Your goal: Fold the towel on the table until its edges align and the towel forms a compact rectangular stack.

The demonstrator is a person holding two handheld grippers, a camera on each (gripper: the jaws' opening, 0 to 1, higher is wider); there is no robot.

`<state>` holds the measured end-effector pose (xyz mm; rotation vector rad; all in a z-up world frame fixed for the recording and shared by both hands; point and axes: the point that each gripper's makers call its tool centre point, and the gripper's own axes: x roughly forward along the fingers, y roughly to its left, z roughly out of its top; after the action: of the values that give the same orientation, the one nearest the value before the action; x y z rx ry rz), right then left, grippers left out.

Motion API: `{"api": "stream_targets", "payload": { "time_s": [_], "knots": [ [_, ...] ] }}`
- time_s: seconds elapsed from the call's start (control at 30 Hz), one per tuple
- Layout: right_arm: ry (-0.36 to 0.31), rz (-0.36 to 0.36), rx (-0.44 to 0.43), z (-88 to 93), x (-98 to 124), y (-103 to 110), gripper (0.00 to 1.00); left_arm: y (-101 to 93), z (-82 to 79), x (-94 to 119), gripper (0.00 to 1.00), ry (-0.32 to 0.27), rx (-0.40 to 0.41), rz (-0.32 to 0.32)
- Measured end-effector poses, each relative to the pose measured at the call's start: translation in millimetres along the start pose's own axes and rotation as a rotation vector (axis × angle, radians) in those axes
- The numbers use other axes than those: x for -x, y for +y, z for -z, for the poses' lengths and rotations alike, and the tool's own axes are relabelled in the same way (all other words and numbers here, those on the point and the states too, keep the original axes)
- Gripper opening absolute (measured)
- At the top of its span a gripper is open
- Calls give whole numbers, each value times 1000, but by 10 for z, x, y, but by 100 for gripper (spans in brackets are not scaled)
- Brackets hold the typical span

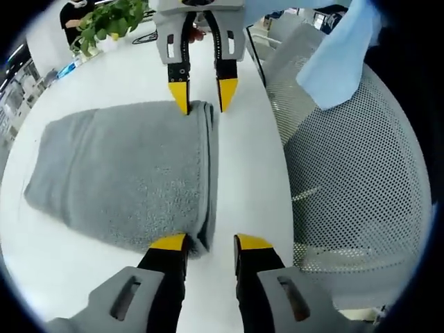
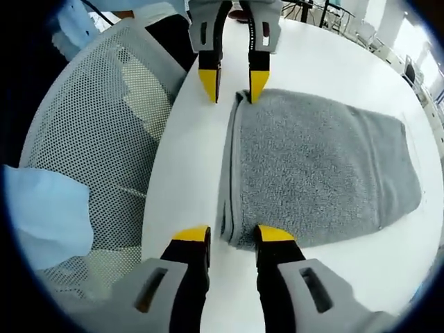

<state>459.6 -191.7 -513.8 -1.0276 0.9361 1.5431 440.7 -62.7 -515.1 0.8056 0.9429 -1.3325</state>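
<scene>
Our left gripper (image 1: 210,244) and right gripper (image 2: 233,236), jaws wide, straddle opposite ends of the folded grey terry towel's (image 1: 125,180) thick edge along the white table's (image 1: 246,173) near edge.

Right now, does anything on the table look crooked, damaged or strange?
Nothing is damaged or spilled. The grey towel lies folded flat on the white table. The left gripper and right gripper are open at the two ends of its folded edge. Its far end looks narrower, though the fisheye lens may cause this.
</scene>
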Motion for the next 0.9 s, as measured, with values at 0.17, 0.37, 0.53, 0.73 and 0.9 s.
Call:
{"api": "stream_targets", "payload": {
  "time_s": [0.17,0.37,0.53,0.73,0.9],
  "knots": [
    [11,16,38,7,-33,-22,19,62,26,-39,25,-6,10,4],
    [-11,40,50,31,-68,-23,17,120,-19,-57,16,-7,-31,-56],
    [-30,75,42,30,-70,-66,12,110,-21,-41,14,-39,-61,-87],
    [-53,75,-73,12,-64,-89,7,200,2,-36,6,-37,-51,-147],
    [-65,51,-120,10,-73,-130,5,225,-16,-14,5,-69,49,-82]
  ]
}}
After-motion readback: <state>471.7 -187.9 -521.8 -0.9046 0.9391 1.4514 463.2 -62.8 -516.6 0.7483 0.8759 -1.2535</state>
